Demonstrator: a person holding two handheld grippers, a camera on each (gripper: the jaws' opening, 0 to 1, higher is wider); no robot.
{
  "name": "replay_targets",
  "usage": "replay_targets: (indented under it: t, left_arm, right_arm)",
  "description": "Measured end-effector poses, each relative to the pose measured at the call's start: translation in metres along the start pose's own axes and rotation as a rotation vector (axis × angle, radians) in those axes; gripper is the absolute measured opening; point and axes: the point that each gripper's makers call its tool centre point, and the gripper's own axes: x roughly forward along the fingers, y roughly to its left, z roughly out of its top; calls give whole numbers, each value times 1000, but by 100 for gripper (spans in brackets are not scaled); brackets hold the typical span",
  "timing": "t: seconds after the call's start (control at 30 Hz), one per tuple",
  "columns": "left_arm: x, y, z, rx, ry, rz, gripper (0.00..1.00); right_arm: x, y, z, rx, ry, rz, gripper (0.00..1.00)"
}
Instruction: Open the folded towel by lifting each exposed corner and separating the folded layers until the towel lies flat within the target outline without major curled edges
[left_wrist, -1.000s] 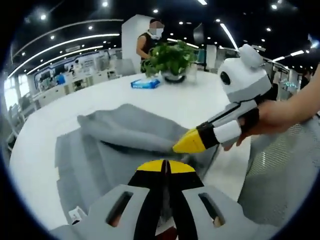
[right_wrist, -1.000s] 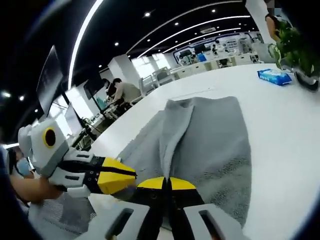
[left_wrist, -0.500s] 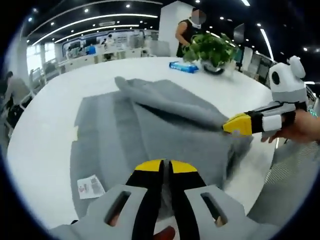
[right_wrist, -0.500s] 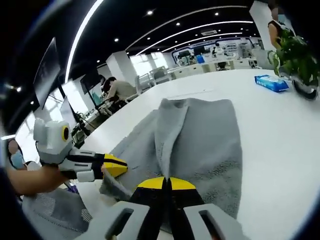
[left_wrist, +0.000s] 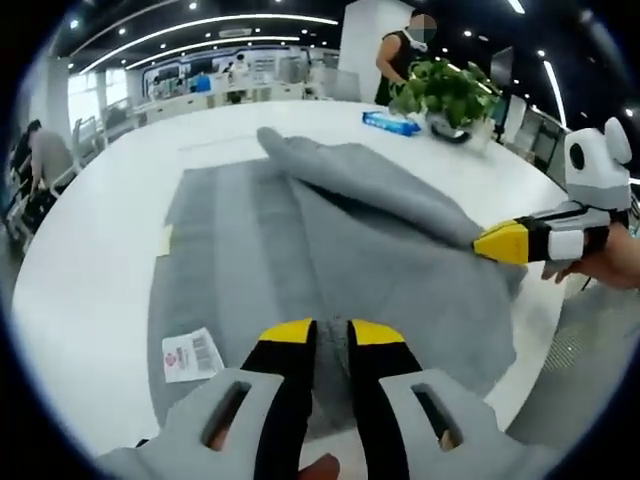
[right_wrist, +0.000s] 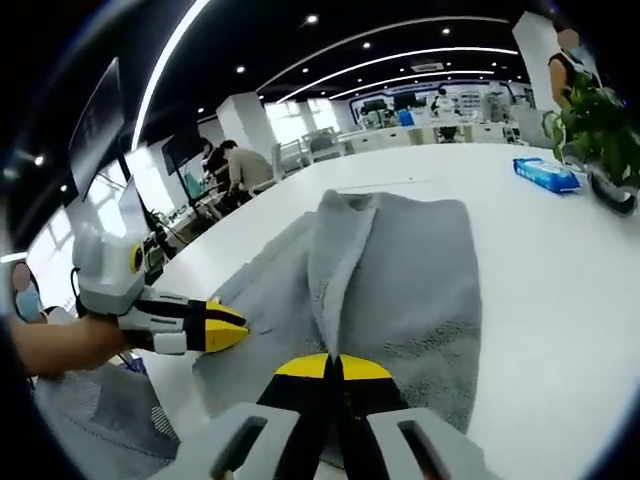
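Observation:
The grey towel lies spread on the round white table, its white label at the near left edge. One folded layer rises in a ridge running to the right. In the left gripper view my left gripper stands open over the towel's near edge, with a small gap between its yellow tips. My right gripper comes in from the right, shut on the end of that ridge. In the right gripper view the right gripper pinches the fold of the towel, and the left gripper sits at the towel's left edge.
A potted plant and a blue packet stand at the far side of the table, with a person behind them. A grey mesh chair is near the right. People sit at desks beyond the table's edge.
My left gripper's jaws have parted and let go of the towel's near edge. The lower layer now lies flatter and more spread. The right gripper still holds the fold.

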Motion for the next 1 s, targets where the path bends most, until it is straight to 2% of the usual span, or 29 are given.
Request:
replay_targets:
  t: [0.07,0.2,0.47,0.57,0.63,0.67,0.73,0.77,0.8,0.87,1.0]
  left_arm:
    - [0,1,0,-8,-3,-2,12]
    - [0,-1,0,-73,-4,-23,13]
    - [-1,-3,1,-68,5,-32,15]
    - [-1,-4,1,-79,3,-38,15]
    - [-1,-5,1,-80,1,-42,16]
    - [-2,-5,1,-83,2,-40,16]
    - [-2,-3,0,-89,4,-34,14]
    - [-5,9,-8,-54,51,23,8]
    - [-4,8,-5,-22,27,11,7]
    - [-4,5,-4,-75,24,1,7]
    - [-4,6,-4,-61,19,3,7]
  right_arm:
    - [-1,-1,-1,16,9,14,0]
    - [-2,-9,-4,-20,40,3,0]
    - [-4,-15,-6,-82,69,-21,0]
    - [-6,-16,0,-93,65,-20,0]
    - [-7,-18,4,-136,70,-25,0]
    - [-8,-22,7,-163,73,-37,0]
    - [-10,-28,11,-165,72,-50,0]
    - [-13,-38,13,-182,68,-97,0]
    - [-15,-45,16,-199,63,-114,0]
    - [-19,-52,16,-170,66,-104,0]
    - [-32,-78,21,-146,66,-152,0]
